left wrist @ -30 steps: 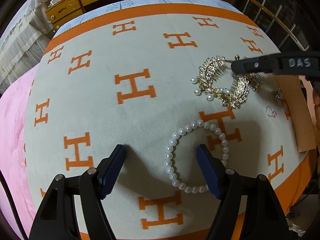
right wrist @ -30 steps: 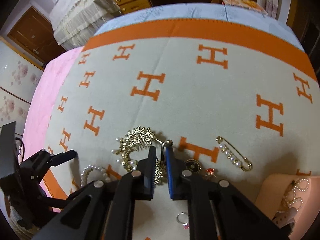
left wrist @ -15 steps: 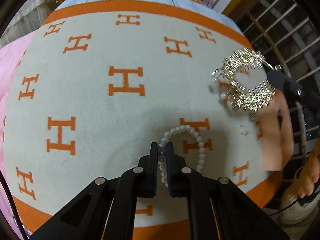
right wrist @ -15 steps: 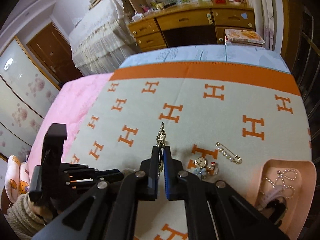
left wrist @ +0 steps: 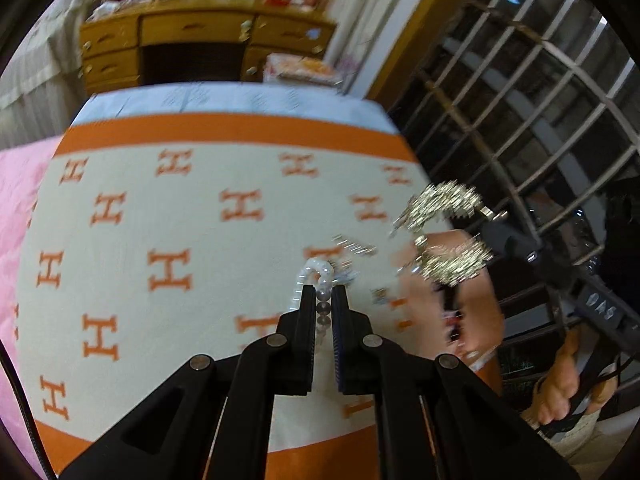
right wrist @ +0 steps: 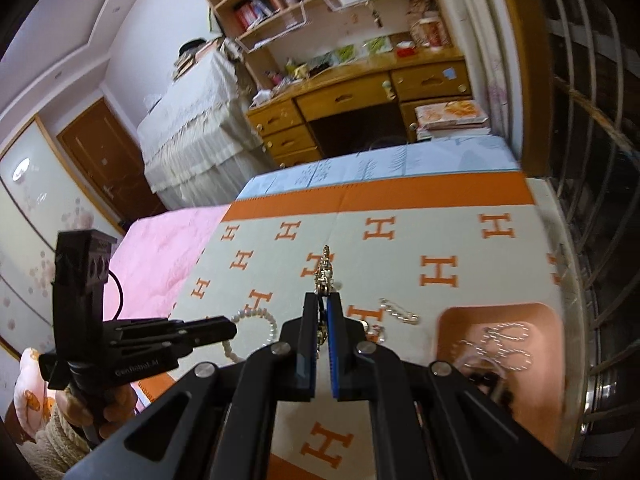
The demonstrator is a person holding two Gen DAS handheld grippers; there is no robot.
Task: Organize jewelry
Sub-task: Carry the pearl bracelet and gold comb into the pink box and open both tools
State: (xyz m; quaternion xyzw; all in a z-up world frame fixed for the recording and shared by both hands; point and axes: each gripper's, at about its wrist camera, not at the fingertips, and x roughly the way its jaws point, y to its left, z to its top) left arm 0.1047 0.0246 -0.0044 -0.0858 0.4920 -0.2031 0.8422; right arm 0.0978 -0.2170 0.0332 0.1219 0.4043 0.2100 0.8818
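My left gripper (left wrist: 322,300) is shut on a white pearl bracelet (left wrist: 316,276) and holds it above the H-patterned blanket (left wrist: 200,240). The bracelet hangs from it in the right wrist view (right wrist: 256,320). My right gripper (right wrist: 322,312) is shut on a gold hair comb with pearls (right wrist: 325,272), seen edge-on. In the left wrist view the comb (left wrist: 444,232) hangs in the air above the pink tray (left wrist: 476,312). The tray (right wrist: 452,320) holds a pearl chain (right wrist: 500,348).
A pearl safety-pin brooch (right wrist: 398,312) and small trinkets (right wrist: 372,330) lie on the blanket left of the tray. A metal window grille (left wrist: 540,100) runs along the right. A wooden desk (right wrist: 360,104) stands beyond the bed. Pink bedding (right wrist: 168,252) lies to the left.
Both grippers have risen from the blanket. The left, open a second ago, shut on the pearl bracelet and lifted it. The right carried the comb up and towards the tray.
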